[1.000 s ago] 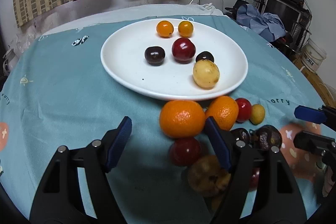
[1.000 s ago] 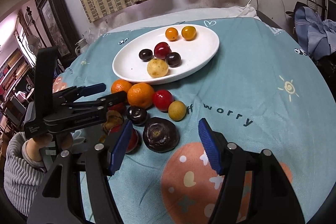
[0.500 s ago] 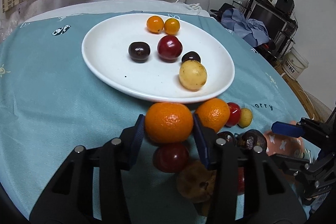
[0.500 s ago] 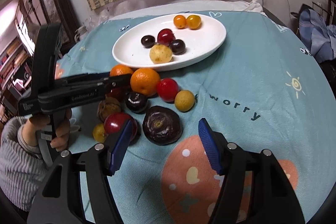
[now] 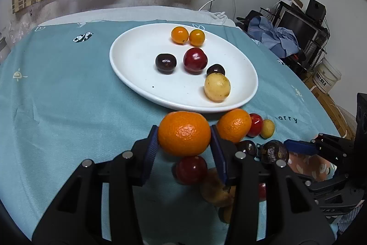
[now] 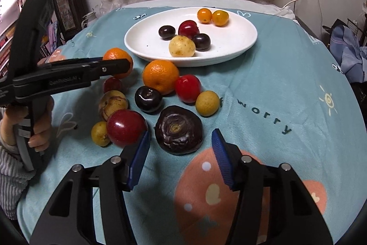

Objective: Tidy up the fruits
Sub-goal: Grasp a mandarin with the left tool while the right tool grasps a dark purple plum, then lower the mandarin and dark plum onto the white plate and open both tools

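Note:
My left gripper (image 5: 184,137) is shut on a large orange (image 5: 184,133) just in front of the white plate (image 5: 137,75); in the right wrist view this gripper (image 6: 115,62) pinches the orange (image 6: 114,54) from the left. My right gripper (image 6: 180,136) straddles a wrinkled dark purple fruit (image 6: 179,136) on the cloth. Its jaws are closing, with a thin gap still showing beside each pad. The plate (image 6: 234,38) carries two small orange fruits, a red plum, two dark plums and a yellow fruit.
Loose fruit crowds the teal cloth: a second orange (image 6: 160,76), a red fruit (image 6: 188,88), a small yellow one (image 6: 207,103), a dark plum (image 6: 148,99), a big red plum (image 6: 126,128) and a brown fruit (image 6: 112,103). A person's hand (image 6: 39,128) grips the left tool.
The left jaws closed onto the large orange and stay clamped on it. The right gripper sank toward the dark purple fruit and its jaws narrowed around it.

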Demonstrator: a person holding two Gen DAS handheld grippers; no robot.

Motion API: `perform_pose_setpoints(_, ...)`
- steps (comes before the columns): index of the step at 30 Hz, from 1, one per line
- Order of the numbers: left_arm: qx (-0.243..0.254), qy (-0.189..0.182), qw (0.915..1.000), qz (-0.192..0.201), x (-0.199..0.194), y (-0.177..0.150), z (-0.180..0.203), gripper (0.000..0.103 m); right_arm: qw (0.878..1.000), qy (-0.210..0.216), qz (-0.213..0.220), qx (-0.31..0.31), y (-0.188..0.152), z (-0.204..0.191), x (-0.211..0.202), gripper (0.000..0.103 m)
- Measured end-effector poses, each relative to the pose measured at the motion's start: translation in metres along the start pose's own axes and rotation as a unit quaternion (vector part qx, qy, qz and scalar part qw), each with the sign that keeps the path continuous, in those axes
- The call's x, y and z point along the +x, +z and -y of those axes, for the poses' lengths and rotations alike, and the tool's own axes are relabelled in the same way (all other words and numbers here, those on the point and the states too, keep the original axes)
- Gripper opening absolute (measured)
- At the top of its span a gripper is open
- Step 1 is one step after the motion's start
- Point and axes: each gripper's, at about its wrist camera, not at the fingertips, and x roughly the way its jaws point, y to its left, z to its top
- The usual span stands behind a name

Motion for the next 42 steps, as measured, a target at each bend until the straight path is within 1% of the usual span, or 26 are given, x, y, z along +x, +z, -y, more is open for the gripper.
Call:
perform_pose_setpoints(4, -0.005, 0.0, 1.0, 0.0, -0.001, 0.0, -0.002, 0.045, 1.0, -0.002, -0.004, -0.009, 0.001, -0.004, 0.009, 0.047)
perform_pose_setpoints(7, -0.008, 0.0, 1.0, 0.003, -0.004, 0.0, -0.005, 0.045, 1.0, 0.005, -0.002, -0.002, 0.002, -0.001, 0.009, 0.045)
perform_pose_setpoints(11, -0.019, -0.002, 0.9997, 0.014, -0.012, 0.002, -0.01, 0.045, 1.0, 0.013, 0.005, 0.004, 0.002, 0.001, 0.003, 0.044)
perform_pose_setpoints(16, -0.033, -0.003, 0.9989, 0.034, -0.026, 0.007, -0.016, 0.045, 0.999, 0.02, 0.037, 0.034, 0.009, 0.015, -0.016, 0.044)
perform_pose_setpoints(20, -0.03, -0.001, 0.9987, 0.042, -0.031, 0.015, -0.014, 0.045, 0.996, 0.02, 0.061, 0.067, 0.015, 0.032, -0.029, 0.044)
perform_pose_setpoints(23, -0.036, 0.002, 0.9984, 0.044, -0.028, 0.029, -0.015, 0.045, 0.993, 0.026, 0.068, 0.088, 0.03, 0.043, -0.034, 0.044)
perform_pose_setpoints(26, -0.044, 0.005, 0.9981, 0.043, -0.018, 0.048, -0.017, 0.045, 0.994, 0.006, 0.075, 0.084, 0.06, 0.047, -0.033, 0.044)
perform_pose_setpoints(27, -0.044, 0.009, 0.998, 0.043, -0.014, 0.053, -0.017, 0.045, 0.994, 0.002, 0.076, 0.08, 0.073, 0.047, -0.03, 0.044)
perform_pose_setpoints(30, -0.05, 0.021, 0.9978, 0.039, 0.002, 0.065, -0.02, 0.045, 0.994, -0.006, 0.076, 0.08, 0.096, 0.048, -0.013, 0.044)
perform_pose_setpoints(34, -0.058, 0.024, 0.9978, 0.02, 0.025, 0.068, -0.025, 0.045, 0.992, 0.001, 0.062, 0.112, 0.115, 0.06, 0.024, 0.045)
perform_pose_setpoints(36, -0.057, 0.022, 0.9981, 0.013, 0.032, 0.068, -0.026, 0.046, 0.989, 0.008, 0.053, 0.135, 0.118, 0.067, 0.036, 0.046)
perform_pose_setpoints(37, -0.056, 0.021, 0.9981, 0.011, 0.034, 0.068, -0.025, 0.046, 0.988, 0.009, 0.051, 0.146, 0.119, 0.07, 0.038, 0.048)
perform_pose_setpoints(38, -0.055, 0.022, 0.9982, 0.011, 0.034, 0.067, -0.025, 0.046, 0.986, 0.01, 0.054, 0.158, 0.119, 0.073, 0.037, 0.058)
perform_pose_setpoints(39, -0.054, 0.022, 0.9982, 0.013, 0.033, 0.066, -0.024, 0.047, 0.984, 0.012, 0.062, 0.165, 0.117, 0.075, 0.033, 0.062)
perform_pose_setpoints(40, -0.052, 0.018, 0.9983, 0.017, 0.03, 0.065, -0.024, 0.051, 0.983, 0.014, 0.079, 0.166, 0.115, 0.077, 0.024, 0.064)
perform_pose_setpoints(41, -0.052, 0.015, 0.9983, 0.023, 0.027, 0.063, -0.023, 0.056, 0.983, 0.012, 0.089, 0.162, 0.113, 0.076, 0.018, 0.064)
perform_pose_setpoints(42, -0.051, 0.013, 0.9981, 0.032, 0.02, 0.061, -0.021, 0.058, 0.983, 0.01, 0.1, 0.156, 0.111, 0.074, 0.008, 0.064)
